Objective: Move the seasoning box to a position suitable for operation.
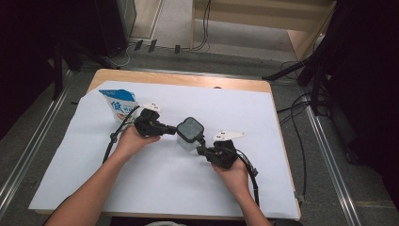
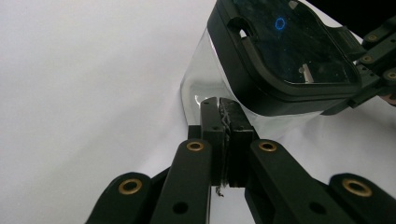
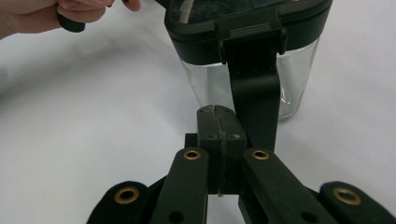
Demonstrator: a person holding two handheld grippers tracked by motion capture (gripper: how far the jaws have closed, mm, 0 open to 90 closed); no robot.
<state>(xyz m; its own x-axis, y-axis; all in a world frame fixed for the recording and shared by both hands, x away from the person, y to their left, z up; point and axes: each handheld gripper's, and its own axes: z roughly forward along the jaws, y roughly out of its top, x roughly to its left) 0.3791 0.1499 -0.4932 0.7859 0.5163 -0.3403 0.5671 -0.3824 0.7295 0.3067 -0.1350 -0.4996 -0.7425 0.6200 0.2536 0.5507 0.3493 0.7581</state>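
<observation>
The clear container (image 1: 189, 135) stands upright mid-table on the white sheet (image 1: 155, 179), long axis vertical, dark lid (image 1: 190, 128) up, clasp (image 3: 254, 88) hanging down its side. We judge this the approach to unlatching: left gripper (image 1: 170, 128) and right gripper (image 1: 201, 149) flank it, both pressed together, pinching nothing. Next, we must spread the right jaws to catch the clasp.

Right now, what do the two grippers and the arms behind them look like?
Both grippers, left and right, are black, with linked jaw arms pinned by brass rivets. Each carries a pale three-cornered plate on top and trails a black cable. The forearms are bare, no sleeves in view.
</observation>
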